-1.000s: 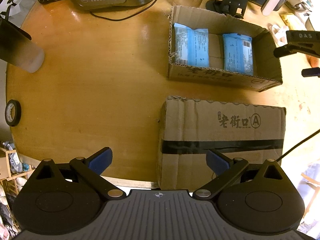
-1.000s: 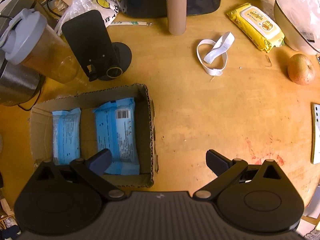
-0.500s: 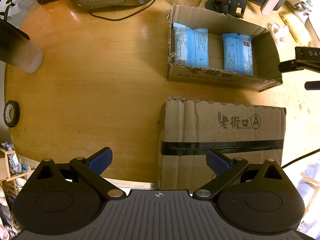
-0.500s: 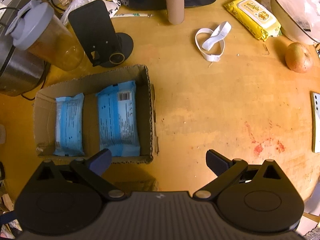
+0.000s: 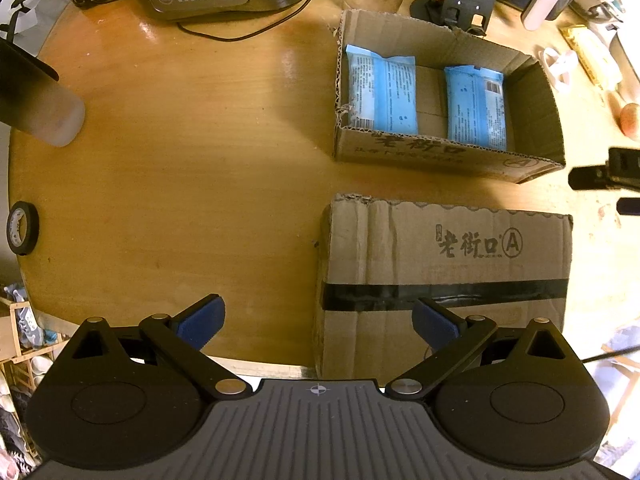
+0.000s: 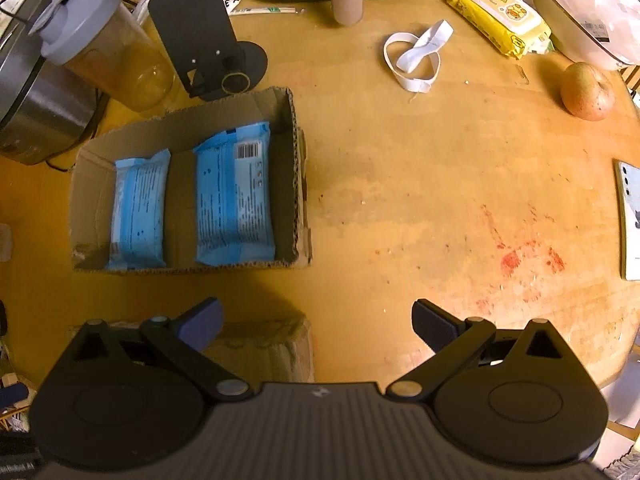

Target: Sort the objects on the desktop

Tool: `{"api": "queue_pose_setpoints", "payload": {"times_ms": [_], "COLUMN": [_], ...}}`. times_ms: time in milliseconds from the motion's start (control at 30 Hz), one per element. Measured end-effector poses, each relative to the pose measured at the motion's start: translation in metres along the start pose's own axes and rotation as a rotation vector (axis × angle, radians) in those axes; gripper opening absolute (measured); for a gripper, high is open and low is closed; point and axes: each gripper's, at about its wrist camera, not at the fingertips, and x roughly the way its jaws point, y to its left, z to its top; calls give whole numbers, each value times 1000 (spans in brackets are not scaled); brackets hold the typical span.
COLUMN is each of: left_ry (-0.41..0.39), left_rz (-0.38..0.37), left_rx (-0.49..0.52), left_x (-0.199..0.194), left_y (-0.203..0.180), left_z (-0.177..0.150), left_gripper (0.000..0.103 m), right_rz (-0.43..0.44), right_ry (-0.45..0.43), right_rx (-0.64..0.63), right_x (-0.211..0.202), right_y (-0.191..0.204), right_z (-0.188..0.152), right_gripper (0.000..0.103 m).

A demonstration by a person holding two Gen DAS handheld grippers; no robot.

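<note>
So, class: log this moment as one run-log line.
left gripper: open, empty | right gripper: open, empty | open box: two blue packets inside | taped box: shut

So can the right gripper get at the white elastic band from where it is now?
Probably yes. The right gripper is open and empty, and only bare table lies between it and the white elastic band, which sits clear of the open box.

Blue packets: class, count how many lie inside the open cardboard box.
2. One blue packet lies at the left of the open cardboard box, the other at its right, side by side; none visibly hidden.
</note>
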Motion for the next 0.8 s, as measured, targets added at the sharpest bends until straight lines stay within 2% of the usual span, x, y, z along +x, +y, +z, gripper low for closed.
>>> {"api": "queue_pose_setpoints", "payload": {"times_ms": [800], "left_ry": [-6], "left_rz": [-2], "left_rx": [-16], "left_x": [-1], "left_y": [3], "left_z": [-3], "left_gripper": [103], "right_rz": [22], "right_ry": [33], "right_rx": [-28], "right_x": [-4], "right_y": [-5], "right_z": [-60], "right_gripper": [103]}}
